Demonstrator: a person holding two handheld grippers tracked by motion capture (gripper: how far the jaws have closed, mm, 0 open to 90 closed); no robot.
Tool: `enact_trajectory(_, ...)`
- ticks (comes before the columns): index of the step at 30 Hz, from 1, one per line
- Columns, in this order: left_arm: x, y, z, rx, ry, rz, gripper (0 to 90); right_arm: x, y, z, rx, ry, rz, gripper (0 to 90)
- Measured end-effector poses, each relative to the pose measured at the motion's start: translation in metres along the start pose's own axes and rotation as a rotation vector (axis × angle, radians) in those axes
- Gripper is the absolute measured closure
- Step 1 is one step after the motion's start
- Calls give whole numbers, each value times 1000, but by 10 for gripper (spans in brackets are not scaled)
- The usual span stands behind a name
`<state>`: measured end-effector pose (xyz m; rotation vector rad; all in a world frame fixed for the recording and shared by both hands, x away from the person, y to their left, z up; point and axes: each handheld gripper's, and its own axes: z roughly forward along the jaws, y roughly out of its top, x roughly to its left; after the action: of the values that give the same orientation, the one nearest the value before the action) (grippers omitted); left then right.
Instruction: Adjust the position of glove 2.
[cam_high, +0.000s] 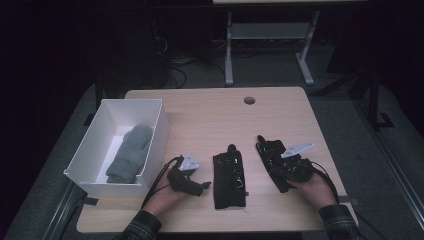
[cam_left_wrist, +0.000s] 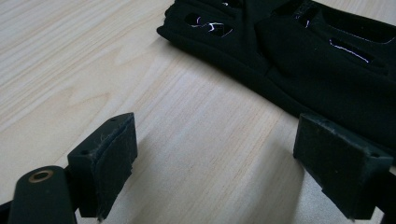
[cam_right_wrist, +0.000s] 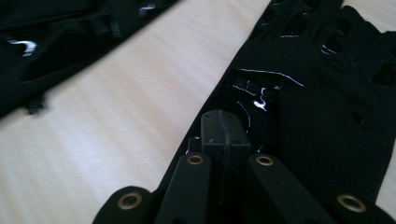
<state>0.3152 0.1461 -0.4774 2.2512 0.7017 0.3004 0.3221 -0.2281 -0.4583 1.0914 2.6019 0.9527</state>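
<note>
Your right gripper (cam_high: 272, 160) sits over the right-hand black glove (cam_right_wrist: 317, 116), jaws clenched tight together; from the right gripper view they seem to pinch the glove's fabric near its edge, though whether cloth is truly caught between the pads is hard to tell. That glove lies slanted on the worktop (cam_high: 210, 110), fingers pointing away from you. Your left gripper (cam_high: 192, 182) rests low at the near-left, jaws released and standing wide, nothing between them; the second black glove (cam_high: 229, 179) lies flat just beside it, between your two hands. The wide jaws aimed toward that glove's edge look like a ready stance for taking it. The white box (cam_high: 95, 150) stands at the worktop's left, open-topped, with a grey mitten (cam_high: 129, 152) lying along its floor. Judging by that, the black gloves are bound for the box, neither yet lifted.
</note>
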Motion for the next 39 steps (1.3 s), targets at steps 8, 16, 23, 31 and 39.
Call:
enact_trajectory(8,1,0,0,6,0,9,129,27,7,8,12,70,-65,900)
enact_trajectory(16,0,0,0,2,-1,4,129,42,13,13,21,105,-108,900)
enact_trajectory(23,0,0,0,-1,-1,1,129,50,17,18,17,122,-129,900)
enact_trajectory(31,0,0,0,0,-1,2,128,60,24,24,14,142,-146,900)
enact_trajectory(39,0,0,0,0,-1,5,128,60,27,18,-22,132,-156,890)
